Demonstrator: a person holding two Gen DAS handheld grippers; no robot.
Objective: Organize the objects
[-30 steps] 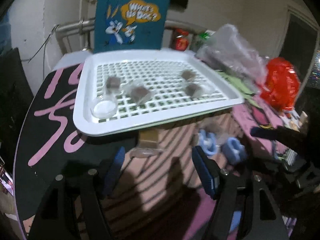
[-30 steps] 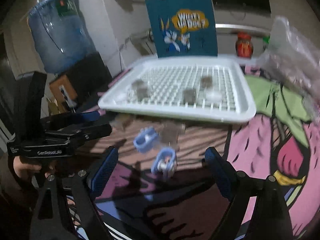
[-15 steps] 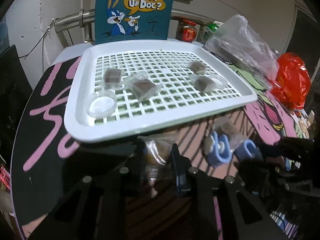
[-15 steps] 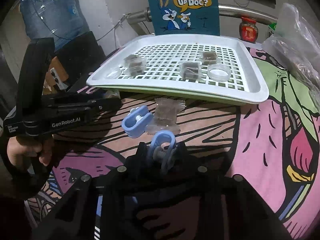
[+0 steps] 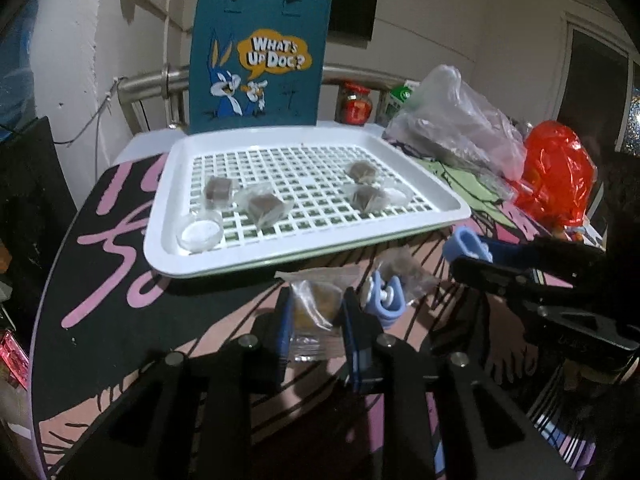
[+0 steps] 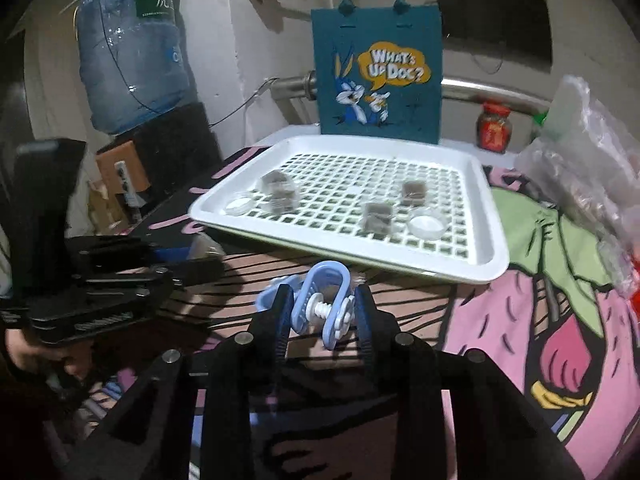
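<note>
We hold a clear-wrapped brown snack packet [image 5: 316, 308] between the closed pads of our left gripper [image 5: 314, 320], lifted just in front of the white slotted tray [image 5: 168, 248]. Our right gripper [image 6: 322, 312] is clamped on a pale blue plastic clip [image 6: 324, 304] with a white screw through it, also just short of the tray's near rim. A second blue clip [image 5: 384, 298] and another wrapped packet [image 5: 404, 272] lie on the patterned tablecloth [image 5: 100, 248] between the two grippers. On the tray sit four wrapped brown squares and two small clear round dishes [image 6: 427, 222]. Behind the tray stands a teal bag [image 6: 376, 76] reading "WHAT'S UP DOC?" beside a cartoon rabbit. The left gripper's side bears lettering too blurred to read.
</note>
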